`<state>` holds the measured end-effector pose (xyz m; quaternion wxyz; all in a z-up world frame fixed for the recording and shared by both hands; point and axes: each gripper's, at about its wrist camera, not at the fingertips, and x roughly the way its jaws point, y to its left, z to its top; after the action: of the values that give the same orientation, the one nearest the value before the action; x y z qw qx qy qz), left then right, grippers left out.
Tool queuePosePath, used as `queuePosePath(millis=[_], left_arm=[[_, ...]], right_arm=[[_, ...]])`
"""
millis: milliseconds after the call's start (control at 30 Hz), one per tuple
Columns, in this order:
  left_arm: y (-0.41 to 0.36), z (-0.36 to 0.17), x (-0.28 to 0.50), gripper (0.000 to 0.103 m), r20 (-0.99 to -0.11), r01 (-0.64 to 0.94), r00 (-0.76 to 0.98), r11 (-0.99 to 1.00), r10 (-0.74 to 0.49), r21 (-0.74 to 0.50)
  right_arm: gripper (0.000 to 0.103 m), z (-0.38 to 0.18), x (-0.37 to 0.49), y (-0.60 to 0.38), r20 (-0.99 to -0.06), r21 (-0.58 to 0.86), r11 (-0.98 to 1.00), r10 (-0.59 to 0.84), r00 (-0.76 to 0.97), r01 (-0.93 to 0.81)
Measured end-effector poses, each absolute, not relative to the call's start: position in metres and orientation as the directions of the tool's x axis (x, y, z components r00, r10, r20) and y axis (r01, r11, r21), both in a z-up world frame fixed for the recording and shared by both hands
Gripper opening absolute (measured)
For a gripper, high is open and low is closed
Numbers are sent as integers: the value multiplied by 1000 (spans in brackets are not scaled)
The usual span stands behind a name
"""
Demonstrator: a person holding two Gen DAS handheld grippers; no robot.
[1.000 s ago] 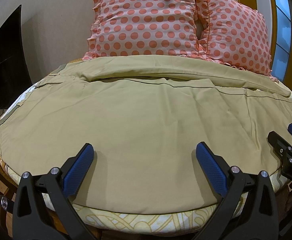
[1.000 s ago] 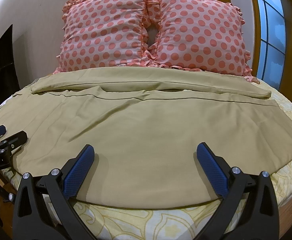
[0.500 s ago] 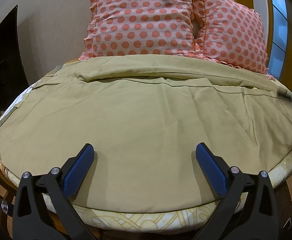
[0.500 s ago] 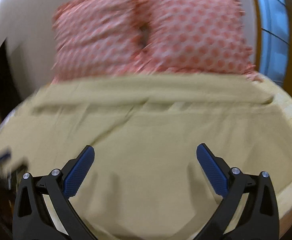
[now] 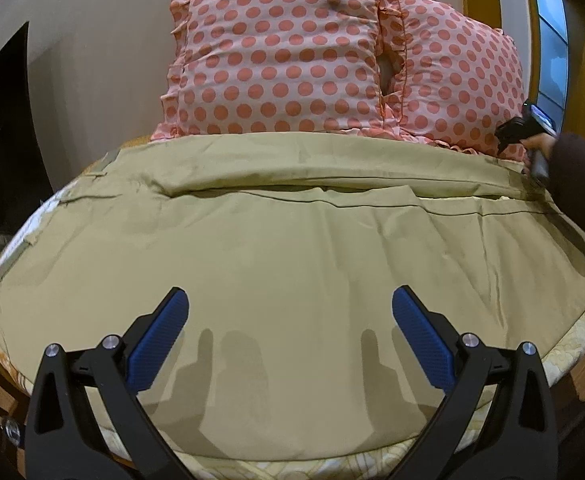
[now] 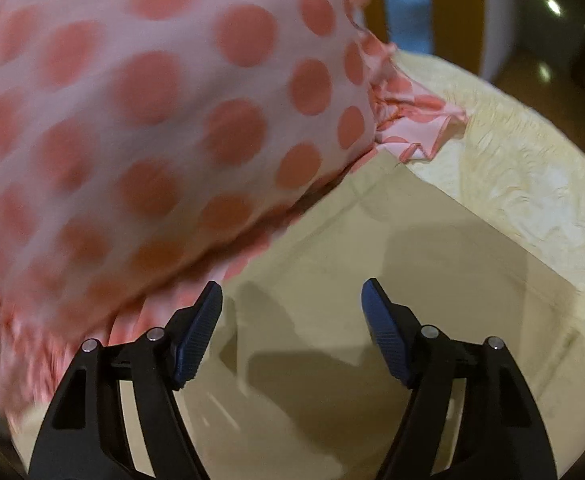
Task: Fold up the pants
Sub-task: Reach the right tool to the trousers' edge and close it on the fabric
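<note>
The khaki pants (image 5: 292,248) lay spread flat across the bed (image 5: 568,354), covering most of the mattress, with one leg doubled along the far side just in front of the pillows. In the left wrist view the cloth ran ahead of and beneath both blue finger pads (image 5: 160,342), its near hem lying close under them at the bed's front edge. The left gripper (image 5: 290,340) hung over that hem with its fingers spread wide and nothing between them; only their shadows fell on the fabric.

At the far right corner of the pants, the right gripper (image 6: 292,334) sat low over the leg's squared end (image 6: 392,280). Its fingers were parted, somewhat narrower than the left's, and held nothing; the pale cloth lay between and ahead of them, and whether the tips touched it could not be told. The polka-dot pillow (image 6: 140,120) bulked just to the left of the left finger, blurred, its frilled edge lying on the pants. Beyond the corner, ahead and to the right of the fingers, the cream patterned bedsheet (image 6: 504,168) showed.

From the left wrist view, that right gripper (image 5: 526,130) appeared far ahead at the right, gripped in the person's hand (image 5: 538,144), against the second dotted pillow (image 5: 460,84).
</note>
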<state>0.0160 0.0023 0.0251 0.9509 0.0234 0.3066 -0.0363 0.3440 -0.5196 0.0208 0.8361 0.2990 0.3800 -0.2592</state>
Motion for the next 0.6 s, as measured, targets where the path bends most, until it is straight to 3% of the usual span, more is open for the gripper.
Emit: queuePosePath(millis=[100, 167, 233, 300, 367, 467, 600], left_arm=[[1, 24, 19, 101, -593, 95, 804, 995, -57, 34], [0, 20, 22, 101, -606, 105, 793, 994, -63, 34], [-1, 18, 24, 101, -614, 107, 787, 994, -67, 29], [0, 17, 23, 101, -614, 107, 786, 994, -75, 16], [2, 19, 23, 101, -614, 109, 784, 994, -92, -9], [8, 26, 17, 101, -592, 89, 801, 996, -87, -26], [24, 40, 6, 101, -534, 39, 842, 997, -70, -68]], right_arm=[[74, 17, 364, -526, -805, 192, 684, -299, 512, 703], [63, 12, 368, -514, -783, 51, 731, -394, 482, 681], [49, 11, 359, -511, -755, 74, 770, -373, 540, 634], [18, 10, 345, -525, -741, 166, 774, -310, 596, 610], [9, 8, 329, -542, -717, 306, 759, -213, 664, 574], [6, 12, 289, -558, -600, 526, 705, -88, 795, 475], [5, 30, 212, -558, -396, 705, 656, 47, 917, 270]])
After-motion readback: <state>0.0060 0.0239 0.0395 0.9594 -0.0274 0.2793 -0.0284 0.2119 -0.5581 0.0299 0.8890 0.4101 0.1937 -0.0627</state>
